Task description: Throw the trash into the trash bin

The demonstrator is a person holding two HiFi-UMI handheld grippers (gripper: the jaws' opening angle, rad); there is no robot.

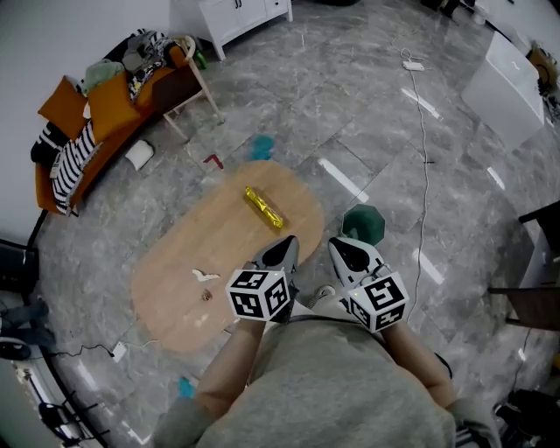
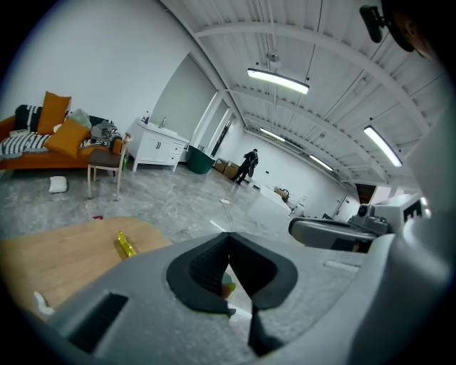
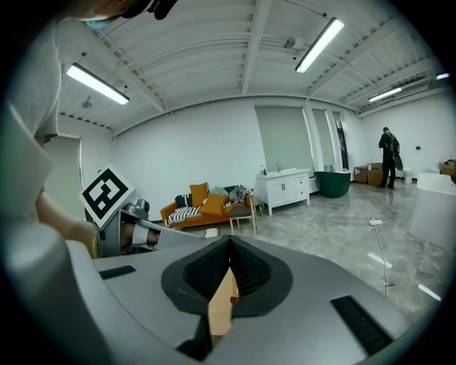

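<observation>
Left tool (image 1: 284, 244) clenched, empty, over the table (image 1: 175, 289) edge. Right tool (image 1: 342, 248) clenched too, just off the table. Yellow wrapper (image 1: 263, 208) on the table, green bin (image 1: 364, 224) beside the table.

Orange sofa (image 1: 107, 143) is piled with cushions and striped throws along the wall, a wooden chair (image 2: 104, 166) is parked just beside it, a white cabinet (image 1: 238, 16) is seen further back, and a white cable (image 1: 424, 122) is trailed across the grey floor.

wrapper (image 1: 263, 208) on table (image 1: 179, 284); bin (image 1: 363, 224) right of table; sofa (image 1: 96, 131) far left
</observation>
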